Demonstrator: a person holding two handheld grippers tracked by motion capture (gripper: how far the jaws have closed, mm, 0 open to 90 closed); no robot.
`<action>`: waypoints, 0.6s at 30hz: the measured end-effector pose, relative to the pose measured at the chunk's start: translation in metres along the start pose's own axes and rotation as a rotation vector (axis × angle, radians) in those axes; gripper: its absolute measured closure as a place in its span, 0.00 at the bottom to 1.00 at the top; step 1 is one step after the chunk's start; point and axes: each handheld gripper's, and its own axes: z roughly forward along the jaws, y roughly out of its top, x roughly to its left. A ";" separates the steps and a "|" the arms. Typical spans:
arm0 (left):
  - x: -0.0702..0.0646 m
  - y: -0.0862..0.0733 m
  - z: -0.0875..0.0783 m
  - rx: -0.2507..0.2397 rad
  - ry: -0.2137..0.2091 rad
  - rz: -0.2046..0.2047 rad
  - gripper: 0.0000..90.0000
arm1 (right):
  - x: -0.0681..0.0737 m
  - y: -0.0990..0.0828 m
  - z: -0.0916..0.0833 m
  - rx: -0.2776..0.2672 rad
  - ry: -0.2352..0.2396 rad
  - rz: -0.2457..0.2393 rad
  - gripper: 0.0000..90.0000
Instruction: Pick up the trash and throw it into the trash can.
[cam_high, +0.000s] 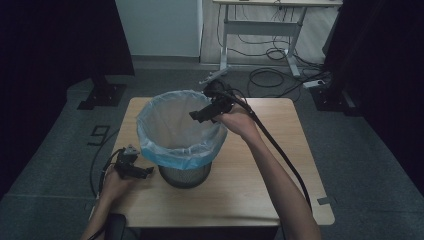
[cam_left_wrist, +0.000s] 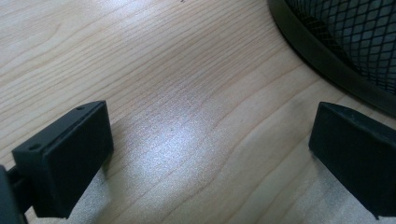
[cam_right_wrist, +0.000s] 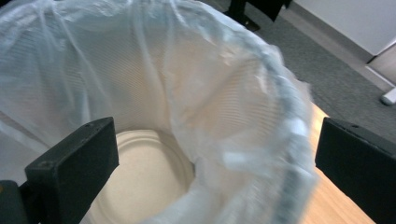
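Note:
A black mesh bin (cam_high: 185, 174) with a pale plastic liner (cam_high: 165, 125) stands left of centre on the wooden table (cam_high: 250, 190). My right gripper (cam_high: 198, 115) hovers over the bin's right rim, pointing left into the opening, open with nothing between its jaws. In the right gripper view the right gripper (cam_right_wrist: 217, 163) looks down into the liner (cam_right_wrist: 219, 84), and a paper plate (cam_right_wrist: 144, 182) lies at the bottom. My left gripper (cam_high: 148, 173) rests low on the table just left of the bin's base, open. The left gripper (cam_left_wrist: 210, 154) frames bare wood, with the bin's foot (cam_left_wrist: 327, 60) at upper right.
A thick black cable (cam_high: 285, 155) trails from the right gripper along the forearm. Beyond the table a white desk frame (cam_high: 260, 30) stands among loose cables (cam_high: 272, 77) on grey carpet. Black stand bases (cam_high: 102, 92) and dark curtains flank both sides.

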 end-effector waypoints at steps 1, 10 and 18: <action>0.000 0.000 0.000 0.000 0.000 0.000 0.00 | 0.000 0.000 0.000 0.000 0.000 0.000 0.00; 0.000 0.000 0.000 0.000 0.000 0.000 0.00 | -0.019 -0.022 -0.015 -0.024 -0.049 0.026 0.00; 0.000 0.000 0.000 0.000 0.000 0.000 0.00 | -0.033 -0.039 -0.031 -0.037 -0.083 0.053 0.00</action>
